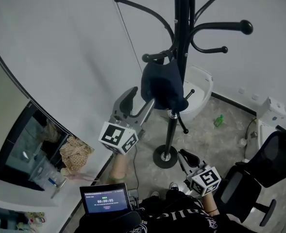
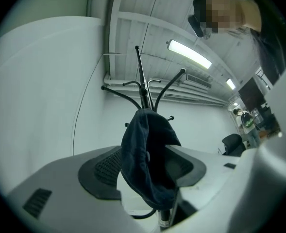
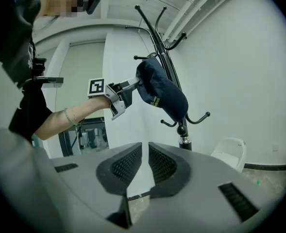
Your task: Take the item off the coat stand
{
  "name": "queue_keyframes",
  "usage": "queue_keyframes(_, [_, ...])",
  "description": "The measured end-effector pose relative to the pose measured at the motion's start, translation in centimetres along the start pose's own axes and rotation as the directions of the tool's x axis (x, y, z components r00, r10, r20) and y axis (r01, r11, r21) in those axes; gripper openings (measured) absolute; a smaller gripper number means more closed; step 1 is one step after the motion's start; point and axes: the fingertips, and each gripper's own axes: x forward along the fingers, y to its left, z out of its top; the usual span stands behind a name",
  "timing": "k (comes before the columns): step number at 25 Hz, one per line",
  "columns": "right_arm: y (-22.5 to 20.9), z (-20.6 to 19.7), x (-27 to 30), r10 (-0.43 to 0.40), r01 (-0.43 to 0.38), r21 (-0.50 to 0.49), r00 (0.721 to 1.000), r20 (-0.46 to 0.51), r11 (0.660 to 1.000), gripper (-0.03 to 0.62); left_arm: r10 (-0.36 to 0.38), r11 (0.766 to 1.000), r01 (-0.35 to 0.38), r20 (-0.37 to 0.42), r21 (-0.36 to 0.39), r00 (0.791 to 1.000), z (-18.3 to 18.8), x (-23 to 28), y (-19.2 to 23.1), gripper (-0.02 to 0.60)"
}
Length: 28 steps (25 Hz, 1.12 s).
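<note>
A dark navy cap (image 1: 162, 84) hangs on a lower hook of the black coat stand (image 1: 183, 33). My left gripper (image 1: 143, 100) is raised to it and stands open, its jaws wide apart. In the left gripper view the cap (image 2: 147, 154) droops between the two pads (image 2: 104, 171) of the left gripper (image 2: 145, 166), and I see no pad pressing on it. My right gripper (image 1: 184, 155) hangs low near the stand's round base (image 1: 165, 157). It is shut with nothing in it. The right gripper view shows this gripper (image 3: 145, 161) well short of the cap (image 3: 162, 91).
A white bin-like object (image 1: 201, 89) stands behind the pole, against the wall. A black office chair (image 1: 274, 164) is at the right. A tablet (image 1: 105, 198) sits at my waist. A small green item (image 1: 219, 121) lies on the floor. Other bare hooks (image 1: 220, 28) stick out above the cap.
</note>
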Motion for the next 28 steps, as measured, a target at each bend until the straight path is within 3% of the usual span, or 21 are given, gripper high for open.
queue_keyframes(4, [-1.2,0.2,0.7,0.035,-0.035,-0.002,0.999,-0.006,0.999,0.035,0.007,1.000,-0.007,0.003,0.024,1.000,0.4,2.0,0.8,0.265])
queue_keyframes(11, [-2.6,0.9,1.7,0.082,-0.082,-0.014,0.997,-0.004,0.997,0.035,-0.041,0.999,0.041,-0.029,0.000,0.999,-1.8,3.9,0.0,0.256])
queue_keyframes(12, [-2.8,0.9,1.7,0.086,-0.086,-0.015,0.996,-0.001,0.996,0.035,-0.044,0.999,0.044,-0.027,0.000,0.999,-1.9,4.0,-0.1,0.203])
queue_keyframes(13, [-3.0,0.9,1.7,0.088,-0.088,-0.015,0.996,0.001,0.996,0.035,-0.049,0.999,0.049,-0.027,0.001,0.998,-1.7,4.0,-0.2,0.099])
queue_keyframes(14, [-3.2,0.8,1.6,0.088,-0.088,-0.014,0.996,0.000,0.996,0.035,-0.054,0.999,0.054,-0.030,0.001,0.998,-1.5,4.0,-0.4,0.051])
queue_keyframes(17, [-3.8,0.8,1.4,0.085,-0.085,-0.007,0.996,-0.004,0.996,0.035,-0.045,0.999,0.044,-0.034,-0.013,0.998,-0.1,3.8,-0.7,0.031])
queue_keyframes(22, [-3.9,1.1,1.3,0.105,-0.105,0.020,0.994,0.025,0.994,0.035,0.009,0.997,-0.006,0.039,-0.080,0.999,2.2,3.0,0.0,0.023])
queue_keyframes(28, [-3.7,0.6,0.7,0.104,-0.104,0.032,0.995,0.011,0.994,0.035,0.066,0.993,-0.054,0.114,-0.103,0.991,5.1,1.4,1.0,0.021])
